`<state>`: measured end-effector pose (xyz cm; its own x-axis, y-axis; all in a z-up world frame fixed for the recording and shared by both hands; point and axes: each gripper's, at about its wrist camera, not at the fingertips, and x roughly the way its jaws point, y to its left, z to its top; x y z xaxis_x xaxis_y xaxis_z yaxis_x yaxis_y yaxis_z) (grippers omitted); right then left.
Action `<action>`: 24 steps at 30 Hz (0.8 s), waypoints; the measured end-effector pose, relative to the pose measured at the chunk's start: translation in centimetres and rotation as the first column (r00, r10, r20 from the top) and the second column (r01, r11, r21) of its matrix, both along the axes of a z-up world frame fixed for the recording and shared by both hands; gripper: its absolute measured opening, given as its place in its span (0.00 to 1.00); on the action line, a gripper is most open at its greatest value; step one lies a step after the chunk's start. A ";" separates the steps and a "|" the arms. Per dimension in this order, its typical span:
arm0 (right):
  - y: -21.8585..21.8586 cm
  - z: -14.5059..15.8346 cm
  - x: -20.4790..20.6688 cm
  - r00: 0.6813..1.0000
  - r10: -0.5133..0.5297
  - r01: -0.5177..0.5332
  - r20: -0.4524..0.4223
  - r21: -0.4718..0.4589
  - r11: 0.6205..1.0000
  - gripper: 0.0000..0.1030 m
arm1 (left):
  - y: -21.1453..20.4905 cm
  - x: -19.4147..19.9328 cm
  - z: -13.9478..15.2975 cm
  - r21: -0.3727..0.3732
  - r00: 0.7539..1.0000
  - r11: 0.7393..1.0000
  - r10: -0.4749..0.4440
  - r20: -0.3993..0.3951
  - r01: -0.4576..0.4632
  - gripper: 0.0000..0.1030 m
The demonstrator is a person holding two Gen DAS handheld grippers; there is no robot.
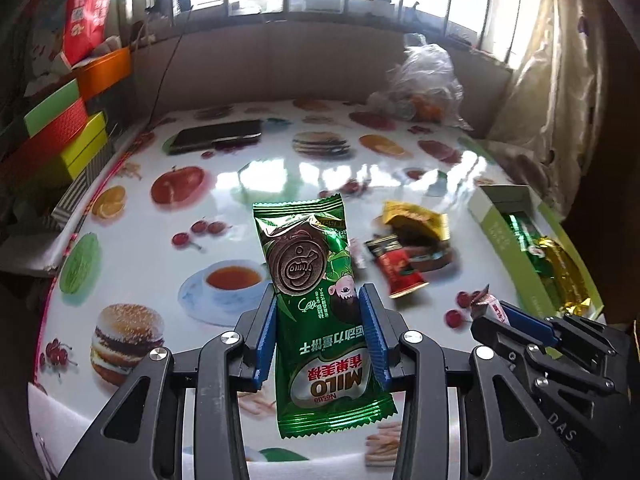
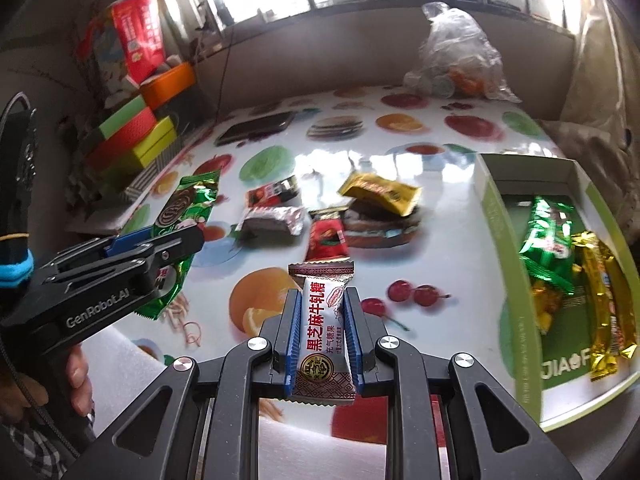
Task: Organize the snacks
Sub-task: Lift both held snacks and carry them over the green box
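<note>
Left gripper (image 1: 320,320): jaws partly apart, pads clamped on the sides of the green Milo biscuit pack (image 1: 316,280). The pack stands lengthwise between the fingers, centre of the left wrist frame, clear of the table (image 1: 132,248).

Right gripper (image 2: 322,328): jaws nearly together, pinching the white sesame nougat bar (image 2: 320,320) by its long edges, lower centre of the right wrist frame.

Both loads are up off the fruit-print tablecloth. Target looks like the green-rimmed box (image 2: 496,216) at the right edge of both frames; it already holds a green pack (image 2: 548,240) and gold wrappers (image 2: 600,304).

Loose snacks left on the table, mid-frame: yellow packet (image 2: 380,192), red packet (image 2: 326,240), silver-wrapped piece (image 2: 270,220), red-and-black packet (image 2: 274,194).

Doing the step well, as I judge it:
- Bring the right gripper over the box first; it's nearer. The left follows, so the two don't cross.
- Clear the box's near wall before lowering.
- Lay the Milo flat beside the matching green pack, and the nougat in the bare part of the floor.
- Let go low; both wrappers are slick and light and could skid or flip.
</note>
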<state>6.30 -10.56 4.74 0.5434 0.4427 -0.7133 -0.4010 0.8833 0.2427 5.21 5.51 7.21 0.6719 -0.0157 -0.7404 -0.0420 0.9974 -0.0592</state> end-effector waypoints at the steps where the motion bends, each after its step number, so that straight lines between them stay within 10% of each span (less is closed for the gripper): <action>1: -0.4 0.2 0.0 1.000 -0.010 0.010 0.004 0.002 1.000 0.19 | -0.3 0.0 0.3 -0.005 1.000 1.000 -0.010 0.007 0.010 0.39; 24: -8.8 2.9 -0.6 0.975 -0.211 0.211 0.068 0.010 0.978 0.19 | -8.3 2.1 3.0 -0.077 0.975 0.974 -0.210 0.071 0.215 0.39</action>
